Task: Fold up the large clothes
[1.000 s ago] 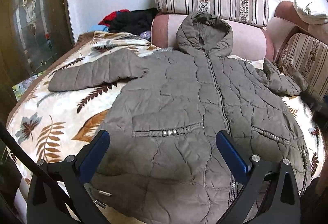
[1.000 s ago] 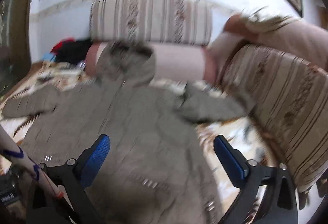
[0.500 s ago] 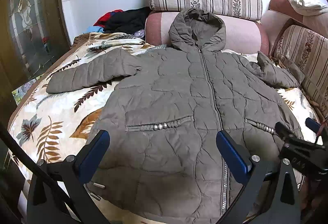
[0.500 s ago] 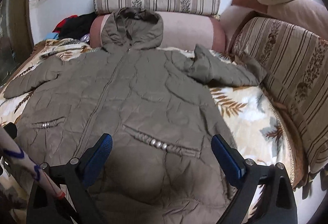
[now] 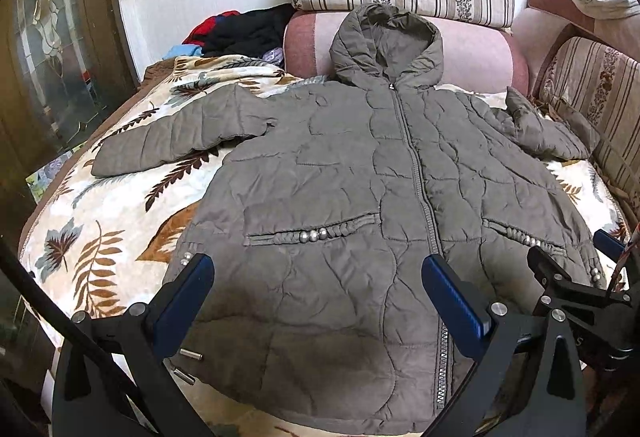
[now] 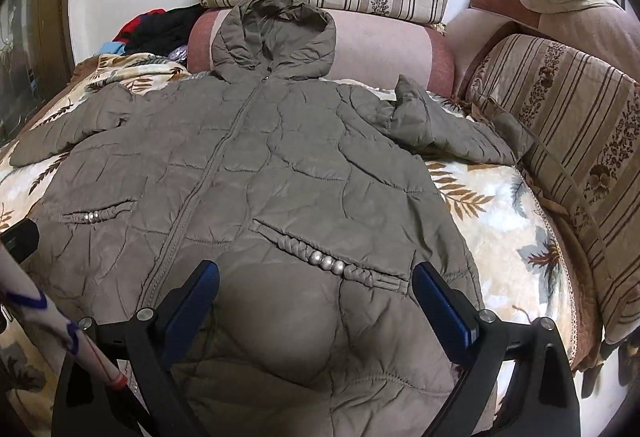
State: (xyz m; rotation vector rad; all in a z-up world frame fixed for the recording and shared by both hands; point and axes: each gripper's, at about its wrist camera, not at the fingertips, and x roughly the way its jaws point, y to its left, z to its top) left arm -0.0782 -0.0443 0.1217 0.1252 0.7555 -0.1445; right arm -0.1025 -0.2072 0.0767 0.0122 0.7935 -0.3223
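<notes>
Now, the olive-grey quilted hooded puffer jacket (image 5: 360, 197) lies zipped and face-up on the leaf-patterned fleece blanket (image 5: 100, 237), hood propped against the pink bolster cushion (image 5: 472, 53). Left hand-held gripper (image 5: 318, 293) hovers spread wide, empty, above the hem; right hand-held gripper (image 6: 316, 297) likewise released. Risk, I'd say: slippery padding springs back, and that bunched right sleeve (image 6: 444, 129) folds crooked unless straightened first.

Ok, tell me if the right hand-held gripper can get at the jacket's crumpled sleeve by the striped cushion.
Probably yes: the right hand-held gripper is open over the jacket, and the sleeve lies uncovered ahead, though pressed against the striped cushion.
</notes>
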